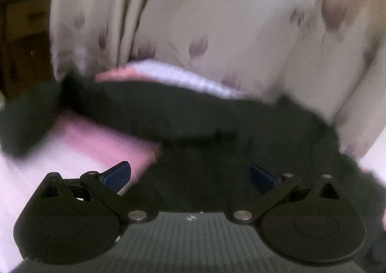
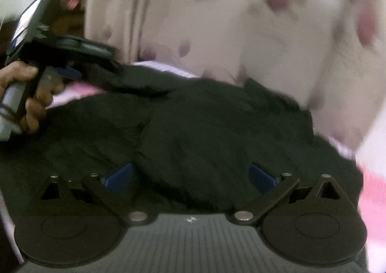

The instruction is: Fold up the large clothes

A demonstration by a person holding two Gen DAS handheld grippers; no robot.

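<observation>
A large black garment (image 1: 193, 114) lies bunched on a pink and white bedsheet (image 1: 91, 147). My left gripper (image 1: 190, 176) hovers over the garment's near edge, jaws wide open, and its blue pads (image 1: 118, 175) hold nothing. In the right wrist view the garment (image 2: 205, 123) fills the middle. My right gripper (image 2: 190, 177) is just above it, also wide open, with cloth showing between its blue pads (image 2: 261, 177) but not pinched. A hand (image 2: 29, 94) holds the left gripper (image 2: 79, 73) at the far left edge of the garment. Both views are blurred.
A cream curtain with mauve flower prints (image 1: 217, 20) hangs close behind the bed. Dark wooden furniture (image 1: 24, 39) stands at the left. The pink sheet (image 2: 371, 191) shows again at the right of the garment.
</observation>
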